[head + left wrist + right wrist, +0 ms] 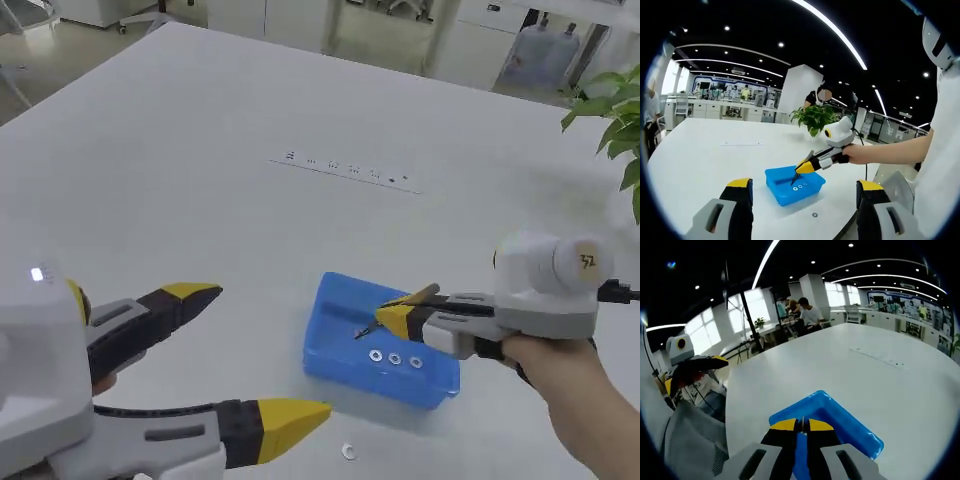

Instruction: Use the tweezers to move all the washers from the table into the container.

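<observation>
A blue container (345, 300) sits on the white table (200, 150) with three washers (395, 358) lying in it. One more washer (348, 452) lies on the table just in front of it. My right gripper (395, 318) is shut on dark tweezers (368, 328), whose tips point down into the container. I cannot tell whether the tips hold a washer. My left gripper (245, 355) stands open to the left of the container, holding nothing. From the left gripper view, the container (785, 195), loose washer (814, 215) and tweezers (796, 177) lie ahead. In the right gripper view, the shut right gripper (801, 425) hovers over the container (855, 435).
A row of small markings (345, 170) crosses the table farther back. A green plant (615, 120) stands at the table's right edge. Desks and seated people (807, 315) are beyond the table.
</observation>
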`<state>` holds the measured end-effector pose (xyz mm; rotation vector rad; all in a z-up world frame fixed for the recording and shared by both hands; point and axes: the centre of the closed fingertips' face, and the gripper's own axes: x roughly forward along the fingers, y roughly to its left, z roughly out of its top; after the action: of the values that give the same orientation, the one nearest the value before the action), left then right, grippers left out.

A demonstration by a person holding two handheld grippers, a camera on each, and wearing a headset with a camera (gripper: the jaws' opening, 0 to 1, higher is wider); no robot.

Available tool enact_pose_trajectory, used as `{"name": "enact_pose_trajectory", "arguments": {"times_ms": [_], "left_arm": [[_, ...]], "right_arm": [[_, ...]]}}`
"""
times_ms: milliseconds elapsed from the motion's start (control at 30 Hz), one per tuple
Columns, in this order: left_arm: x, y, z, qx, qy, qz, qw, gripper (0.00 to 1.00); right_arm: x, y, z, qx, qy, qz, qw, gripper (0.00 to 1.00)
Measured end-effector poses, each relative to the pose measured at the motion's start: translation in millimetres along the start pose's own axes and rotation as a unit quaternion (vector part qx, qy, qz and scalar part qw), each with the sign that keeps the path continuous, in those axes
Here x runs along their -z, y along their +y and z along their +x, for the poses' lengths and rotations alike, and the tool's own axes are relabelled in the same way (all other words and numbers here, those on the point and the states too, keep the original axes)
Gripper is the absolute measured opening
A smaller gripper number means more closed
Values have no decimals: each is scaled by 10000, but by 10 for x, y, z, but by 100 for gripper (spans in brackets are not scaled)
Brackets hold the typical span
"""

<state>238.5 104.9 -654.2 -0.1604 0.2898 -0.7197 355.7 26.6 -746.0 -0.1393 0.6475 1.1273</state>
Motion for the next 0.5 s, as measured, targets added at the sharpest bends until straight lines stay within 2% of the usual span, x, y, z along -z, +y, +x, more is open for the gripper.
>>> {"name": "enact_pose_trajectory", "arguments": {"times_ms": [100, 133, 333, 500], "left_arm": [[15, 66, -2, -38, 40, 14, 10000, 87], [15, 81, 1, -36, 46, 12, 10000, 87], [-27, 139, 72, -6, 29, 30, 10000, 87], [-59, 110, 140, 90, 4, 60, 9999, 87]], "right_arm": [[80, -94, 42, 157, 348, -82, 9992, 3], [96, -93, 54, 122, 425, -88, 9990, 3], [173, -25, 100, -3, 681, -191, 9975, 3], [233, -25, 137, 15, 882, -451, 9951, 3]]}}
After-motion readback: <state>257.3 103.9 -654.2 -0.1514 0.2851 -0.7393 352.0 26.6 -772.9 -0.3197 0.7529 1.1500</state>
